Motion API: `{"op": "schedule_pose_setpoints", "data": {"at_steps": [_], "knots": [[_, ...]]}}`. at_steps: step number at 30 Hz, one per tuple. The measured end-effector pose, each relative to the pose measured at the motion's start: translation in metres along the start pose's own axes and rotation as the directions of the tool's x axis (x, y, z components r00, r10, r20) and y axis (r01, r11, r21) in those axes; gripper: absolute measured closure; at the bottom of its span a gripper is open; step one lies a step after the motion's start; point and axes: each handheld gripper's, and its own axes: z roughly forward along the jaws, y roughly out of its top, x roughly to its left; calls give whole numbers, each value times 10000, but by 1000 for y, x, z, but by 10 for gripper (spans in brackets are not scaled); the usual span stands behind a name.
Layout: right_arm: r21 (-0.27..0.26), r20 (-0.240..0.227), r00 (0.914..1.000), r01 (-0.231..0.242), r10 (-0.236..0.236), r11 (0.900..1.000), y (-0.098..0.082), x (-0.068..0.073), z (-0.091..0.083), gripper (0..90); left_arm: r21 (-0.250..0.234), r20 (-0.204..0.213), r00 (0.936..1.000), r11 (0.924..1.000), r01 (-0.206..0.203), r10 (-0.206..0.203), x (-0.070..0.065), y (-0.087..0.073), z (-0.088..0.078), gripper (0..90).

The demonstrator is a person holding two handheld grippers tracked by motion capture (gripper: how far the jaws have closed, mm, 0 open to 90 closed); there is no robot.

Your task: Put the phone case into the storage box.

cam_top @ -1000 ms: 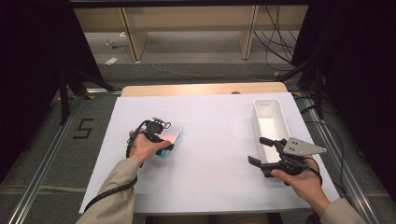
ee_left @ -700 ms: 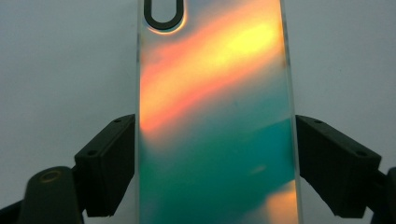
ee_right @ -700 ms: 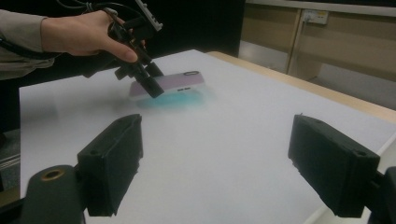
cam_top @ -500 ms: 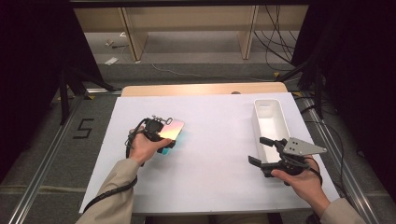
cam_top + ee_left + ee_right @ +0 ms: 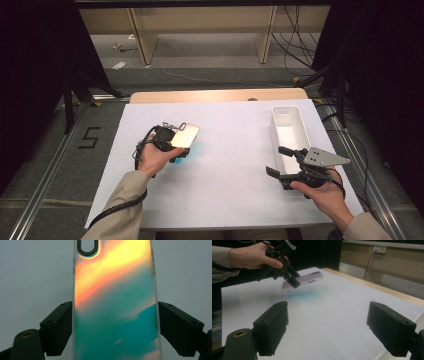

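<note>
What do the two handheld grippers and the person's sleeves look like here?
Both the left gripper and the right gripper are black with blocky black fingers. The right one carries a grey three-cornered plate; a black cable trails down the left forearm. The sleeves are beige.

The phone case [image 5: 115,302] is cut off by the frame's top and bottom.

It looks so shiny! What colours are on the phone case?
Orange-yellow blending into teal on the phone case, best in the left gripper view.
</note>
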Motion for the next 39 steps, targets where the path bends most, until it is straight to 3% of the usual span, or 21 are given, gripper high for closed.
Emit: {"op": "schedule_pose_setpoints", "data": {"at_steps": [25,39], "knots": [[-79,116,9999,-32,33,10000,1,0,0,176,-1014,352,9990,9946,-240,277,-11,2,-13,171],[-154,251,9995,-173,176,9997,3,0,1,171,-1639,461,9968,9848,-576,660,-27,1,-22,172]]}}
